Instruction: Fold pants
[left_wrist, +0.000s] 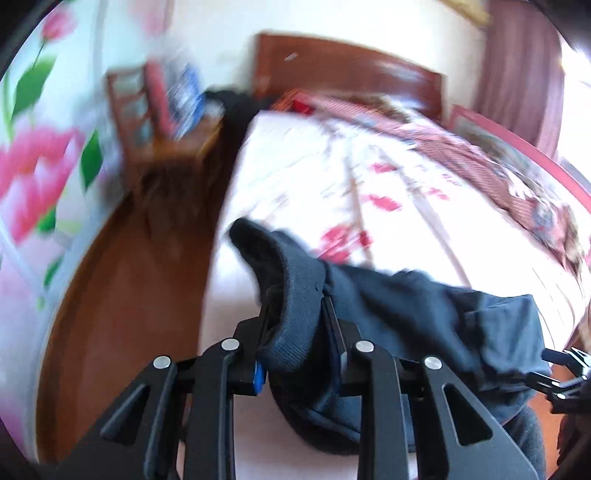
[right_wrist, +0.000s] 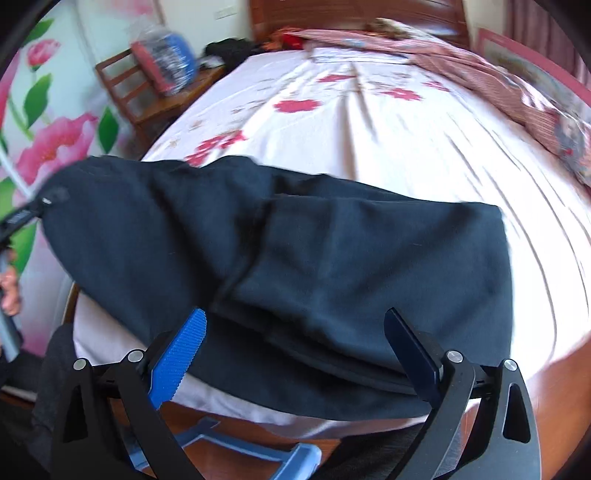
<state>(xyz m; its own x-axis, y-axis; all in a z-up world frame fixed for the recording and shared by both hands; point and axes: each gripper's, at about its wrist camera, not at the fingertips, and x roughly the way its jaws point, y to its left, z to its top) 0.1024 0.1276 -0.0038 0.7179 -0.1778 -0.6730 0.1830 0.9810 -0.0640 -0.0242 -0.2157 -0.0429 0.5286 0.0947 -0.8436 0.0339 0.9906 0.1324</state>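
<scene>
Crosswise on bed (right_wrist: 406, 155), pants (right_wrist: 295, 258): left gripper (left_wrist: 295, 306) pinching end (right gripper (right_wrist: 295, 332) spread)

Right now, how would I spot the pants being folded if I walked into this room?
Find the big bed with its white, red-flowered sheet. The pants lie along its near edge, one end pinched in the left gripper. They are the only large, plain dark cloth on that sheet.
</scene>
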